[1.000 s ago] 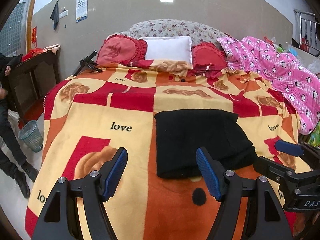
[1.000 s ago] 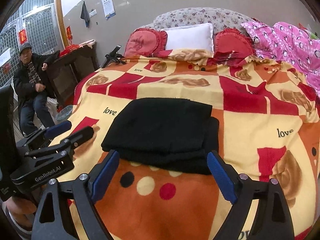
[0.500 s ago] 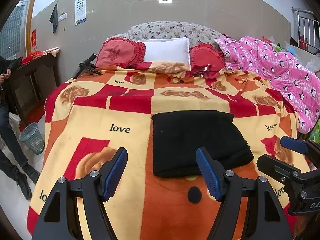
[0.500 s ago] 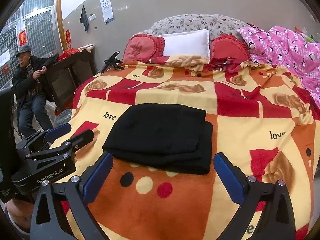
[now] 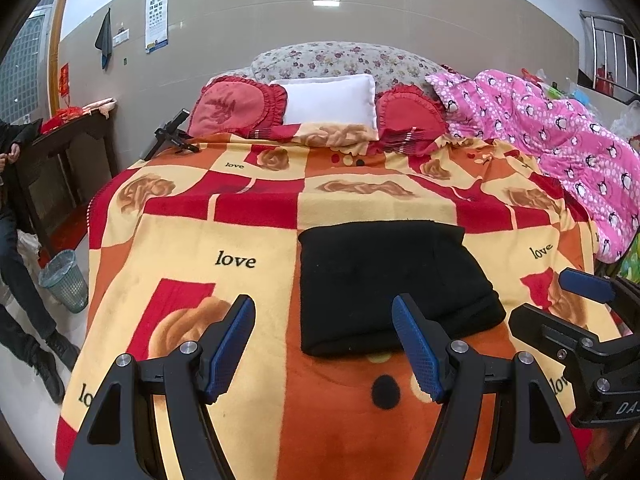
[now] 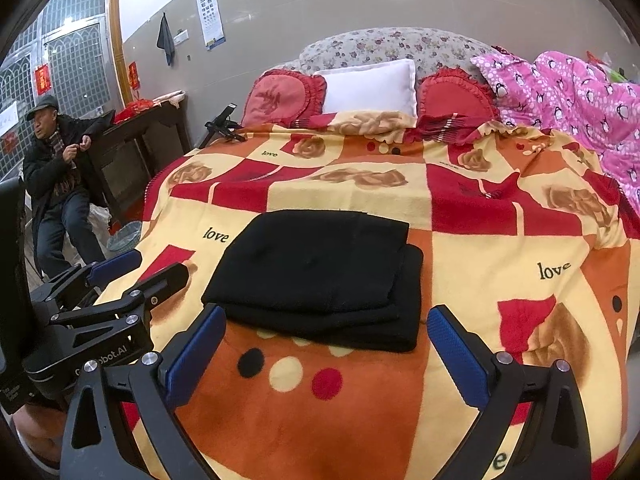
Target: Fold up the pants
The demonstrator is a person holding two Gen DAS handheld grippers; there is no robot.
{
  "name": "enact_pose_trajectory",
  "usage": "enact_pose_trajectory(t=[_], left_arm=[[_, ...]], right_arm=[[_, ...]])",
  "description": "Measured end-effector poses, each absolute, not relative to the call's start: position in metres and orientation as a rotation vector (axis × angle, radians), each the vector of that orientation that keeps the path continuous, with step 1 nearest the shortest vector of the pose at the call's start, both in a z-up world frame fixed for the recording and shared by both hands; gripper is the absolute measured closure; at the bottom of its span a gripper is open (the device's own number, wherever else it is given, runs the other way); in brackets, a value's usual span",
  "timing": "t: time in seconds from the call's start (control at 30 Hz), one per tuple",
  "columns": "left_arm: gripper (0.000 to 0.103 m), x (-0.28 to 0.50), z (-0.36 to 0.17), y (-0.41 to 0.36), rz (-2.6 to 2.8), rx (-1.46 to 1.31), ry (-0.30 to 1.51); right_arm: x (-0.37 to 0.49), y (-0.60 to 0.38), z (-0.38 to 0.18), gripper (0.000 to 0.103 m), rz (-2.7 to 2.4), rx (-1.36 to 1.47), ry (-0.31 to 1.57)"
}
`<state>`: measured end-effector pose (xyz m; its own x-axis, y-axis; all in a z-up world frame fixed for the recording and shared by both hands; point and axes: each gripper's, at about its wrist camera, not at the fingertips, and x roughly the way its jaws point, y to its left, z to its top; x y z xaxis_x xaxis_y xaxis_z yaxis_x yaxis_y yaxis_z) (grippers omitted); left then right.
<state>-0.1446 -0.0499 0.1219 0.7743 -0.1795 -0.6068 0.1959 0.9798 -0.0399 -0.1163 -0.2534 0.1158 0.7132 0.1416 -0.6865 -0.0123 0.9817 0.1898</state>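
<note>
The black pants [image 5: 384, 280] lie folded into a compact rectangle on the orange, red and yellow blanket [image 5: 224, 236], also seen in the right wrist view [image 6: 320, 276]. My left gripper [image 5: 324, 344] is open and empty, held above the blanket just short of the pants' near edge. My right gripper [image 6: 328, 352] is open and empty, also short of the near edge. The right gripper shows at the right of the left wrist view [image 5: 580, 320]; the left gripper shows at the left of the right wrist view [image 6: 100, 312].
Red heart cushions [image 5: 236, 108] and a white pillow [image 5: 328, 98] lie at the headboard. A pink quilt [image 5: 560, 148] is piled at the right. A seated man [image 6: 56, 176], a dark table [image 6: 136, 136] and a waste basket [image 5: 64, 280] are left of the bed.
Both grippers have drawn back from the folded pants and risen a little. The pants have not moved. Both stay open.
</note>
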Motion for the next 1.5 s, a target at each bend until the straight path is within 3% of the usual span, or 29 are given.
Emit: enact_pose_trajectory(t=[1.5], left_arm=[[0.032, -0.133, 0.112, -0.059, -0.197, 0.053, 0.678]], right_arm=[[-0.111, -0.262, 0.099, 0.001, 0.089, 0.198, 0.827]])
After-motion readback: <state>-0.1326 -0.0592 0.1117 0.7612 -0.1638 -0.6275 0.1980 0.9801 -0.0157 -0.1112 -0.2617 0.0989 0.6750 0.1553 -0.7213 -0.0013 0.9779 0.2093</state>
